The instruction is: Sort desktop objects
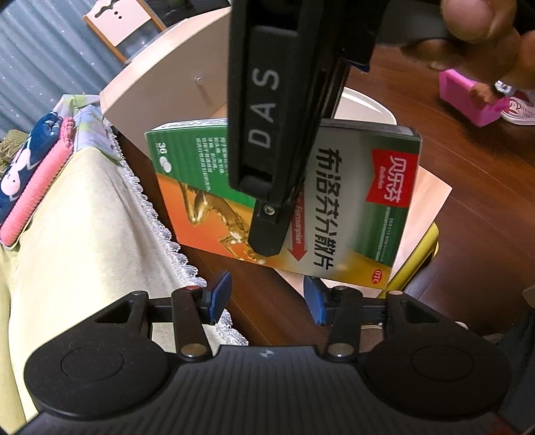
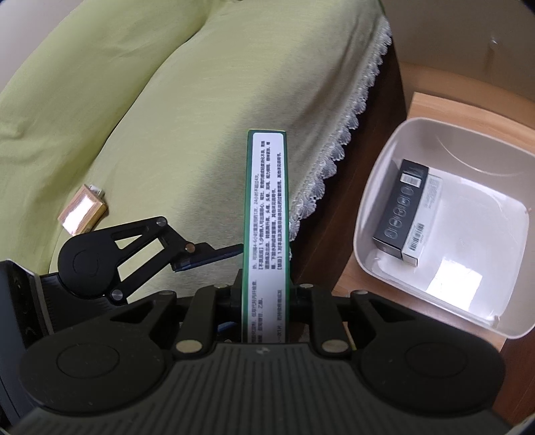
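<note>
A green, orange and white medicine box (image 1: 354, 200) hangs in the air with my right gripper (image 1: 267, 234) shut on it from above. In the right wrist view the box (image 2: 265, 207) stands edge-on between the jaws of that gripper (image 2: 265, 296), over the lace edge of a green cloth (image 2: 167, 117). My left gripper (image 1: 266, 299) is open just below the box with nothing between its blue pads (image 1: 217, 297). A white bin (image 2: 378, 187) to the right holds a black box (image 2: 399, 207).
A small gold box (image 2: 82, 214) lies on the green cloth. The bin's rim (image 1: 367, 103) shows behind the medicine box, on a light wooden board (image 1: 424, 200). A wooden cabinet (image 1: 167, 77), a pink box (image 1: 464, 97) and a person's hand (image 1: 485, 23) are farther off.
</note>
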`<state>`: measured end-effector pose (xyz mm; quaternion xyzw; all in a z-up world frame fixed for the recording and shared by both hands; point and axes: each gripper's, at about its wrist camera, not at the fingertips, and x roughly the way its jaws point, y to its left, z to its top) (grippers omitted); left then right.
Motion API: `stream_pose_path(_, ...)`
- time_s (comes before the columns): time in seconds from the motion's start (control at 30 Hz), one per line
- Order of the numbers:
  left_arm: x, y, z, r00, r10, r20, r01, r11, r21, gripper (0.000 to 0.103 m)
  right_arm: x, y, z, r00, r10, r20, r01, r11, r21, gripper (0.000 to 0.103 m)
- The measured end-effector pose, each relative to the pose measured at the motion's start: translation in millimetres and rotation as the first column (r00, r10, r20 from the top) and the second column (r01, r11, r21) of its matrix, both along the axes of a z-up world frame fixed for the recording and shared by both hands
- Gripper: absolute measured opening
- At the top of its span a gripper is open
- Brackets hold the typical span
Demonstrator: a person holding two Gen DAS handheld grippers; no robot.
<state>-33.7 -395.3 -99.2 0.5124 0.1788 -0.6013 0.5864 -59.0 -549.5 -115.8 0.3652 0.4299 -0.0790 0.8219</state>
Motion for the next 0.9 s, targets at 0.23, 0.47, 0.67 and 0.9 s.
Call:
stream_pose_path(0.23,-0.4,-13.2,-3.8,1.0,-0.013,-0.015,0.013,1.0,0.006,0.053,-9.6,-8.9,-7.5,0.999,-0.041,-0.006,0.041,0.999,0.011,0.016)
stream_pose_path(0.47,-6.0,-19.0,-4.4,0.999,-0.028,-0.023,0.028,1.0,0.005,0.054,-19.9,-25.4,-13.0,0.996,-0.092,-0.013,0.092,0.996,0.008,0.016)
stream_pose_path(0.67,-6.0,-19.5,-6.1,0.999,-0.03,-0.023,0.03,1.0,0.007,0.055,-32.7,-47.4,-19.1,0.987,-0.157,-0.029,0.157,0.988,-0.015,0.016)
stream_pose_path(0.9,-13.1,-4.7,-8.2,0.999,-0.016,-0.027,0.017,1.0,0.017,0.055,-52.7,-84.5,-29.6,0.965,-0.252,-0.071,0.246,0.966,-0.074,0.016)
